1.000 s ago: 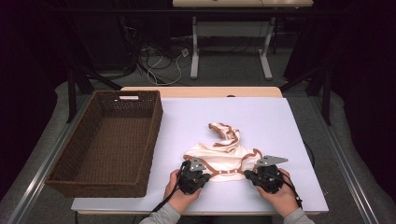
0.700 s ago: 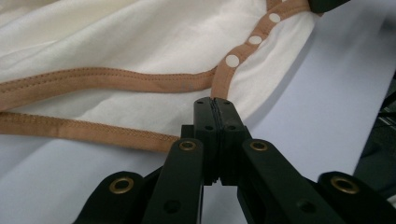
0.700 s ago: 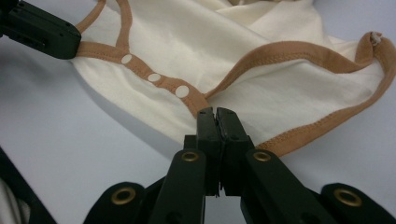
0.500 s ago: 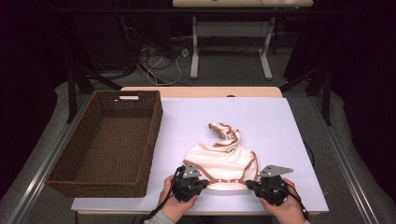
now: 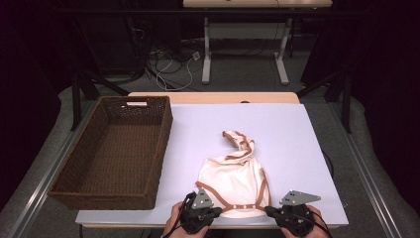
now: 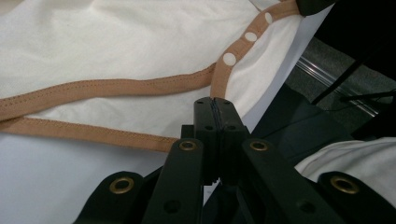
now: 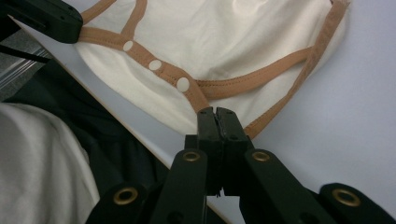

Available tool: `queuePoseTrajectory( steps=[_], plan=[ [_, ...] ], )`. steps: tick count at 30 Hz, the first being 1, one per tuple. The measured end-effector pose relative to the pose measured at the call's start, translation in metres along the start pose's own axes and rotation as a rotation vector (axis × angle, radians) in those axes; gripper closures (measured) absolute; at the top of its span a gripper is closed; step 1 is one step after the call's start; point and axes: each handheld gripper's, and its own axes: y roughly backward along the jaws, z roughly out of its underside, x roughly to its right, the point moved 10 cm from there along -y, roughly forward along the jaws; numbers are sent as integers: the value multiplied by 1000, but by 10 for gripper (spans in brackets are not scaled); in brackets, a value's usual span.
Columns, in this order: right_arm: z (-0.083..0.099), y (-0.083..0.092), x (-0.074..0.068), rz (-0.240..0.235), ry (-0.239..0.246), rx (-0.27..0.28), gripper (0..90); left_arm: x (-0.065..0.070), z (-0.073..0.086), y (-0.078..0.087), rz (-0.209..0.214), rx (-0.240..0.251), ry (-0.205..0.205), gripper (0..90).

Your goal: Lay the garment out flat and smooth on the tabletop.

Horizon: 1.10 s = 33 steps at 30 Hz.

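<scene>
At the counter's (image 5: pixel 307 134) near edge, both grippers' fingers are pressed fully together, left gripper (image 6: pixel 215 105) and right gripper (image 7: pixel 216 114) each pinching the cream garment's (image 5: pixel 233 178) hem (brown-trimmed). One garment, one wicker basket (image 5: pixel 74 184), two grippers.

A cream baby garment (image 5: pixel 233 181) with tan-brown binding along its edges lies spread flat on the white worktop (image 5: pixel 297 134), near the front edge and a little right of the middle. Its wide lower hem faces the front edge, and there a tan strip (image 7: pixel 154 65) carries a row of white snap studs. Toward the back the cloth narrows into a twisted, bunched strap end (image 5: pixel 238 141) that points to the far edge.
</scene>
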Motion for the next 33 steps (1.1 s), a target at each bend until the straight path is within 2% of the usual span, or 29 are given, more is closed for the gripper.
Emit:
queuePoseTrajectory(
  steps=[4, 7, 9, 10, 12, 14, 15, 16, 17, 20, 21, 23, 25, 28, 33],
  plan=[
    [6, 1, -5, -13, 7, -13, 897, 3, 6, 1, 13, -17, 6, 897],
    [10, 3, -11, -39, -14, -34, 897, 4, 9, 1, 16, -26, 13, 898],
    [12, 4, -12, -46, -11, -48, 897, 3, 11, 1, 17, -30, 13, 897],
    [12, 2, -12, -48, -6, -39, 897, 3, 12, 0, 17, -35, 12, 897],
    [14, 2, -13, -56, -14, -62, 896, 3, 14, -2, 20, -43, 21, 897],
    [14, -3, -13, -63, -11, -52, 890, 2, 16, -4, 22, -42, 34, 893],
    [16, -5, -13, -66, -19, -72, 867, 2, 16, -5, 31, -41, 49, 880],
    [18, -7, -13, -72, -9, -88, 813, 1, 16, -5, 31, -43, 42, 855],
    [18, -8, -11, -58, -1, -81, 767, 0, 16, -5, 24, -39, 48, 830],
    [13, -5, -12, -78, -18, -44, 716, -6, 13, -3, 0, -17, 51, 743],
    [10, -5, -10, -69, -18, -23, 695, -8, 11, -2, -7, -5, 57, 707],
    [6, -3, -7, -64, -35, 2, 694, -15, 8, 1, -33, 10, 58, 667],
    [1, -2, -3, -53, -48, 30, 686, -22, 4, 4, -56, 39, 78, 621],
    [-9, -5, 9, -7, -52, 77, 670, -38, -1, 8, -112, 63, 63, 576],
    [-18, -14, 21, 29, -53, 84, 651, -69, -1, 6, -214, 61, 43, 480]
  ],
)
